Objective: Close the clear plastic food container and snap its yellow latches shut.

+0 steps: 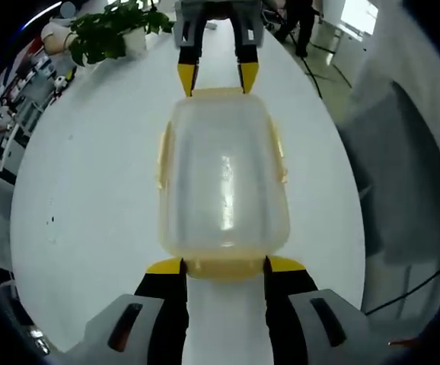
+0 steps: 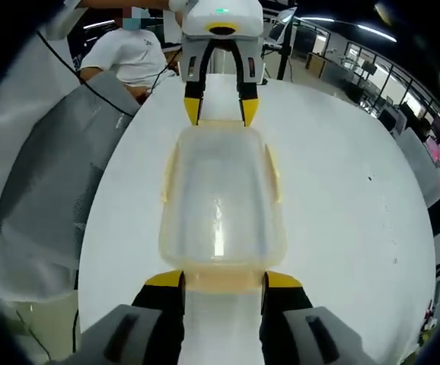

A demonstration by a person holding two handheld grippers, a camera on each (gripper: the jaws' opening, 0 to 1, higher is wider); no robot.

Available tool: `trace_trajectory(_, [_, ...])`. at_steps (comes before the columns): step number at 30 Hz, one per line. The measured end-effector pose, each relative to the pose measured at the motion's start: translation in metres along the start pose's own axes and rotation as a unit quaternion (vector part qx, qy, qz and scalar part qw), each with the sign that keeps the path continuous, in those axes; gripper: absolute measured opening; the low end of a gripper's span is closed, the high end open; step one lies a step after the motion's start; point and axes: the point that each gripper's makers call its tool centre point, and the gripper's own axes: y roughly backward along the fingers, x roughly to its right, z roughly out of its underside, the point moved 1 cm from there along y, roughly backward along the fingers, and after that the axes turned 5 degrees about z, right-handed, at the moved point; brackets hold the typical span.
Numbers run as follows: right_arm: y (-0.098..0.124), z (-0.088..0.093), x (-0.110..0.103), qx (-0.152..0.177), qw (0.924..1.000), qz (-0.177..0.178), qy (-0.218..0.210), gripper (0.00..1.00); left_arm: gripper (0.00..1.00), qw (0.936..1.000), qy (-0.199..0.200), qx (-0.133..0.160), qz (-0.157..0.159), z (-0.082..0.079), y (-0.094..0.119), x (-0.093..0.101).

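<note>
Container (image 1: 224,182), clear plastic, lid seated, centre of frame on white table (image 1: 90,198) in both views. Yellow latches: long-side pair looks flat; end latch (image 1: 224,268) sits between left gripper (image 1: 224,266) tips, far end latch (image 1: 218,92) between right gripper (image 1: 218,76) tips. Jaws: both pairs spread about latch-wide, nothing clamped. Step, as judged: snapping end latches. Next: press each end flap down onto the wall. Plant (image 1: 113,30) upper left.
</note>
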Motion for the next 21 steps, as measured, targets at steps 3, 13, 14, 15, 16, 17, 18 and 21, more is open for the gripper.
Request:
trace_trajectory(3, [0.0,0.0009,-0.0017,0.004,1.0,-0.006,-0.006,0.36,0.37,1.0,-0.004,-0.005,0.008,0.0,-0.0021,0.002])
trace_trajectory(13, [-0.0026,0.005,-0.0042,-0.008,0.9999,-0.006,-0.001,0.36,0.37,0.9999,-0.005,-0.007,0.008,-0.0011,-0.0067,0.0])
trace_trajectory(14, [-0.0021,0.0054,-0.004,-0.009,0.9999,-0.007,-0.002,0.36,0.37,0.9999,-0.003,-0.006,0.009,-0.0009,-0.0066,0.0005])
trace_trajectory(15, [-0.0012,0.0058,-0.0041,-0.007,1.0,-0.006,-0.001,0.36,0.37,0.9999,-0.004,-0.005,0.009,-0.0007,-0.0064,0.0002])
trace_trajectory(16, [-0.0015,0.0057,-0.0036,-0.007,1.0,-0.006,-0.002,0.37,0.37,0.9999,-0.004,-0.005,0.009,-0.0006,-0.0062,0.0001])
trace_trajectory(17, [-0.0013,0.0057,-0.0036,-0.006,1.0,-0.006,-0.004,0.37,0.37,0.9999,-0.005,-0.004,0.01,-0.0006,-0.006,0.0])
trace_trajectory(18, [-0.0012,0.0055,-0.0038,-0.005,1.0,-0.006,-0.003,0.37,0.37,0.9999,-0.004,-0.004,0.01,-0.0006,-0.006,0.0])
trace_trajectory(21, [-0.0008,0.0055,-0.0039,-0.005,1.0,-0.002,-0.002,0.37,0.38,1.0,-0.003,0.0,0.008,-0.0007,-0.0058,0.0005])
